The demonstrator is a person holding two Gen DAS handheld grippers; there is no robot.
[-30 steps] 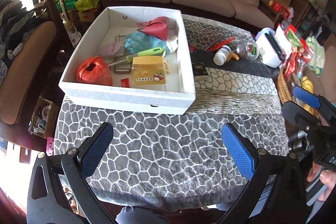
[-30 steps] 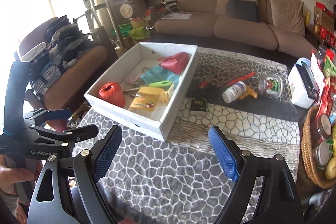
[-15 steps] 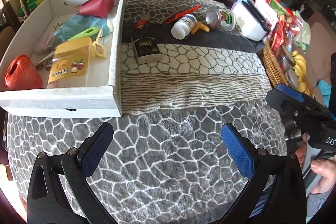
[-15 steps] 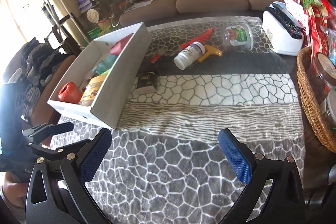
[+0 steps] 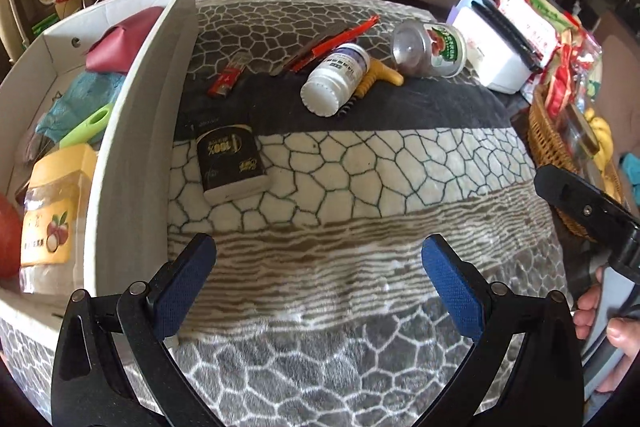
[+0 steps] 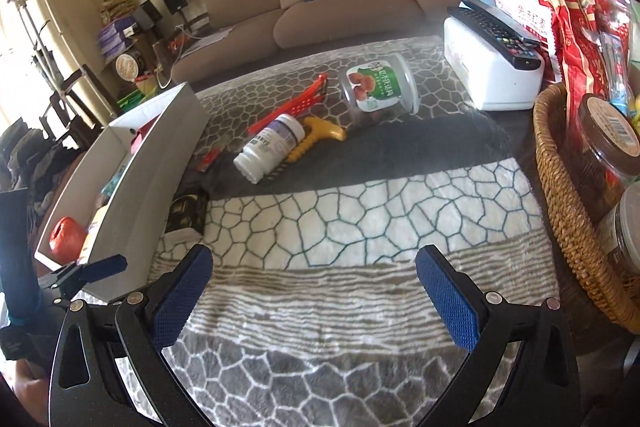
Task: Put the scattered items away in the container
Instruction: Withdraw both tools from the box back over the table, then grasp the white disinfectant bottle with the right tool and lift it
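Nearest in, the left hand-held gripper [image 5: 316, 283] hangs over the patterned blanket on the bench [image 5: 360, 367], jaws spread wide, nothing between the blue pads. The right hand-held gripper [image 6: 312, 291] does the same alongside it, wide open and empty.

A little further out, the black box [image 5: 230, 161] with gold print lies flat just beside the container [image 5: 132, 155], a white cardboard tray at the left whose near-right wall stands tall. That wall is the hazard, I'd say: a low carry could clip its edge and shove the tray, and the plush blanket may let a fingertip snag as it slides under the flat box.

Beyond that, the white pill bottle [image 5: 334, 81] lies on its side, touching a yellow-handled tool [image 5: 374, 77]. It looks round and smooth, so a pinch off-centre could squirt it away rolling. The clear jar [image 5: 430, 47] with the green label lies tipped over just behind, equally ready to roll. A small red packet [image 5: 228, 79] and red-and-black sticks [image 5: 328, 43] sit left of these, thin and hard to pinch.

Inside the tray already: a yellow box [image 5: 52, 211], green-handled tool [image 5: 86, 127], maroon pouch [image 5: 120, 47].
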